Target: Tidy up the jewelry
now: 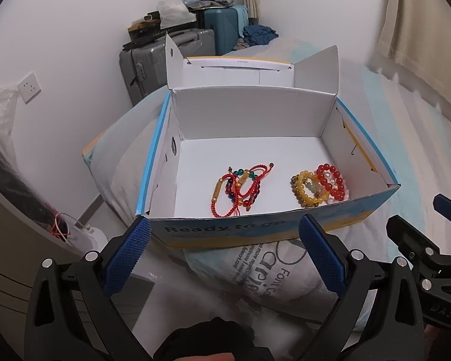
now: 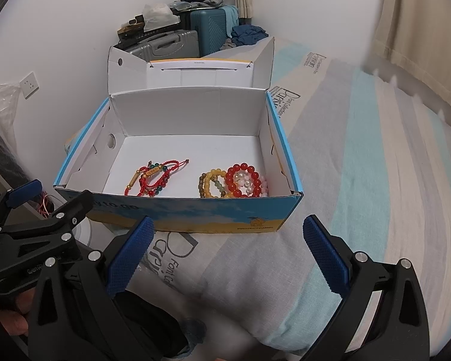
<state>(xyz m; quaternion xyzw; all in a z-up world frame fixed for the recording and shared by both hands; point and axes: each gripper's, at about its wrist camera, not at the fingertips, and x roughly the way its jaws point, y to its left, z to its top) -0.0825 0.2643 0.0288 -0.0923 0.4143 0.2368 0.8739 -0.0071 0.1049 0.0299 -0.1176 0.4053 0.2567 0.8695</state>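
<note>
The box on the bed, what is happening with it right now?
A person holds two grippers in front of an open box on a bed. The left gripper and the right gripper are both open and hold nothing. Inside the box lie two groups of jewelry: red cord bracelets on the left and bead bracelets stacked on the right. Neither gripper touches the box or the jewelry.

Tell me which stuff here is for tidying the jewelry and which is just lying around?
For the job:
- cardboard box
- red cord bracelets
- beaded bracelets
- left gripper, open
- right gripper, open

Just lying about:
- grey suitcase
- teal suitcase
- blue clothes
- striped bedding
</note>
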